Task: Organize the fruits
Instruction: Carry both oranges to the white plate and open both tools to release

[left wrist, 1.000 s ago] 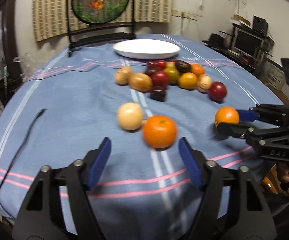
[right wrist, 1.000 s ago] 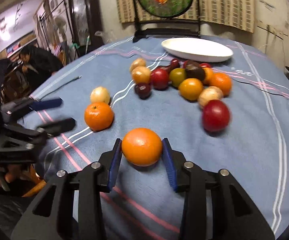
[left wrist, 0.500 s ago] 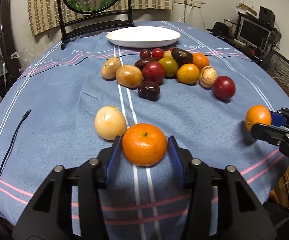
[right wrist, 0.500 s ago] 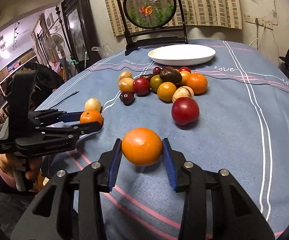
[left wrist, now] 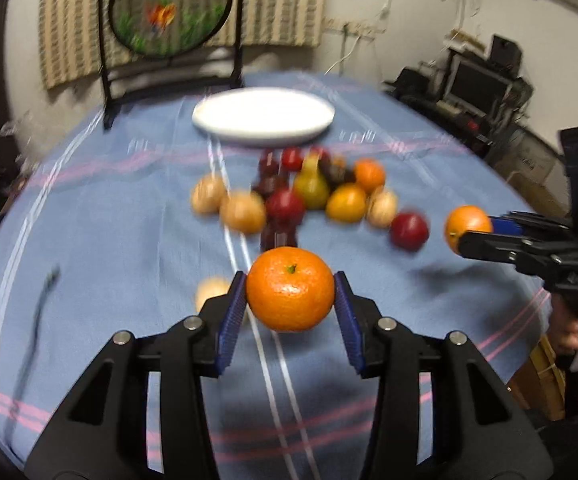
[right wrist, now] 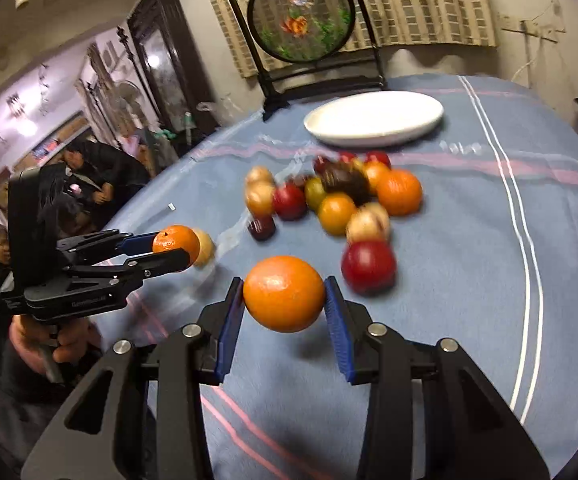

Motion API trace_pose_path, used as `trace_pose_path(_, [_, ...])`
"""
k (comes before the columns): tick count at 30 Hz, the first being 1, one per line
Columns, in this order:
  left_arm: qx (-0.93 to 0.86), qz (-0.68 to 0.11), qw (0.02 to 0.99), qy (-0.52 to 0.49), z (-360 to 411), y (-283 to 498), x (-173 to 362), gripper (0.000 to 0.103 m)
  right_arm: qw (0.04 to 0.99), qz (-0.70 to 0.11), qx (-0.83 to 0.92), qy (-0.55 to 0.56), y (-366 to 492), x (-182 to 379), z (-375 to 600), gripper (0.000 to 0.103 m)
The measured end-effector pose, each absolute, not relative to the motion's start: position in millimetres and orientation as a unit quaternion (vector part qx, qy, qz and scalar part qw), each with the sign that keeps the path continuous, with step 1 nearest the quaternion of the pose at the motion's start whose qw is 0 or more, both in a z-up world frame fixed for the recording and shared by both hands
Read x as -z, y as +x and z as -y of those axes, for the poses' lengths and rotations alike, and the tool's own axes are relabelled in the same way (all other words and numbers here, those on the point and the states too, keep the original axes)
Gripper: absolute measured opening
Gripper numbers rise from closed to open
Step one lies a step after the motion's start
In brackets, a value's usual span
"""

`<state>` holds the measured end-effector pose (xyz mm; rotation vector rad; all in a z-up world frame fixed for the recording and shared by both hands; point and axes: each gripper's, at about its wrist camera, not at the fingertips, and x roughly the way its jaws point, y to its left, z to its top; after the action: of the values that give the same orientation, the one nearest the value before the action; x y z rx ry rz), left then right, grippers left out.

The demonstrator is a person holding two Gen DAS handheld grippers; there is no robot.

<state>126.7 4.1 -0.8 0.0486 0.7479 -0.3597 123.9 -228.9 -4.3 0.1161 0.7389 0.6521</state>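
My left gripper grips a stemmed orange between its blue pads, its jaws still closing, and holds it clear of the blue tablecloth. In the right wrist view the same gripper and its orange appear at the left. My right gripper is shut on a second orange, also off the cloth; the left wrist view shows it at the right. Beyond both lies a pile of mixed fruits and, further back, an empty white plate.
A pale round fruit lies just left of the left fingers, and a red apple right of the right ones. A dark cable runs near the left table edge. A round framed screen stands behind the plate. People sit beyond the left edge.
The left jaws closed on the stemmed orange and raised it off the cloth. The right gripper lifted its orange too, and both moved forward towards the pile.
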Motion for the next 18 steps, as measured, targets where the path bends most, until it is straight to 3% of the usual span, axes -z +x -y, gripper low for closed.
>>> trace_pose_path(8, [0.187, -0.361, 0.913, 0.029, 1.7, 278.3, -47.8, 0.044, 0.896, -0.361, -0.255, 0.044, 269.0, -37.5, 222.2, 0.041])
trace_pose_path(18, [0.146, -0.44, 0.885, 0.046, 17.1, 449.8, 16.1, 0.045, 0.872, -0.446, -0.199, -0.026, 425.9, 25.1, 182.3, 0.041])
